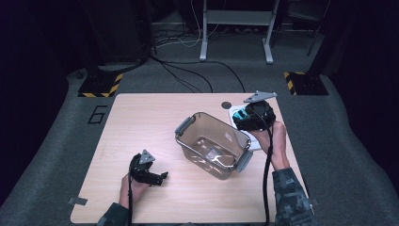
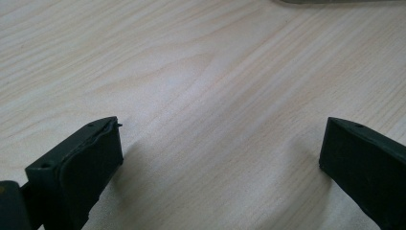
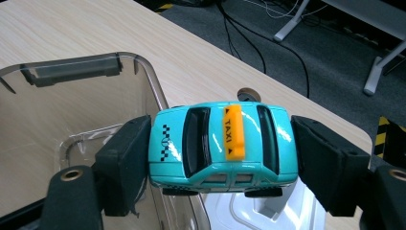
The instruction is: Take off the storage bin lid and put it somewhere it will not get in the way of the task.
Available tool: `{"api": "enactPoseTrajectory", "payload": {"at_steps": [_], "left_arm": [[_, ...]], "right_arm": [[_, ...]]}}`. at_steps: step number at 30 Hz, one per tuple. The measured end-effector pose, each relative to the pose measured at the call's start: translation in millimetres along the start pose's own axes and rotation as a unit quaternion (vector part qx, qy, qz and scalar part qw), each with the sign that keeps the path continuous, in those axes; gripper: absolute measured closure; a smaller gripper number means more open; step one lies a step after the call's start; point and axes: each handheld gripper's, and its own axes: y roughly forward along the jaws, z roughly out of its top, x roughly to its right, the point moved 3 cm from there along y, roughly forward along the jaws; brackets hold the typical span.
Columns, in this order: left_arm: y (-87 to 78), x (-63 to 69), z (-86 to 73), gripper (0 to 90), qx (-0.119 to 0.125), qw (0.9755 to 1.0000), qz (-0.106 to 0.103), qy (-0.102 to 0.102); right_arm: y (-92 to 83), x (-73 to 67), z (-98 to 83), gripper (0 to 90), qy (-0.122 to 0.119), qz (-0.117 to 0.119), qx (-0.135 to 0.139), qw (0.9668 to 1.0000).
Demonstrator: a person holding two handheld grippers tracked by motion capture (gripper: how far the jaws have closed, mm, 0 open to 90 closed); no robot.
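While the right gripper [image 3: 222, 158] clamps a teal taxi [image 3: 222, 143] at the clear bin's [image 1: 211, 141] far-right rim, hiding its ends, the left gripper [image 2: 220, 158] rests released on the near-left counter [image 1: 141, 122].

Dim, dark-edged high view; evenly lit pale wooden table [image 1: 141, 122]; white glare on glossy turquoise toy taxi [image 3: 222, 143]; soft shadows, near tongs blurred.

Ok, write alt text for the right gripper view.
The right gripper holds a turquoise toy taxi by its ends between two black jaws, beside the rim of a clear plastic container. Behind lie the wooden table and grey floor with cables.
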Motion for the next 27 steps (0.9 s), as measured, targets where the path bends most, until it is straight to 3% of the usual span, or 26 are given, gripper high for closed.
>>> {"api": "enactPoseTrajectory", "payload": {"at_steps": [11,27], "left_arm": [[-0.1,-0.1,0.0,0.6,0.000,1.0000,0.001,0.001],[-0.1,-0.2,0.0,0.6,0.000,1.0000,0.001,0.001]], "right_arm": [[6.4,-11.8,11.8,24.3,-0.023,0.014,0.002,0.9996],[19.0,-28.4,22.2,24.3,-0.030,0.034,-0.005,0.9990]]}}
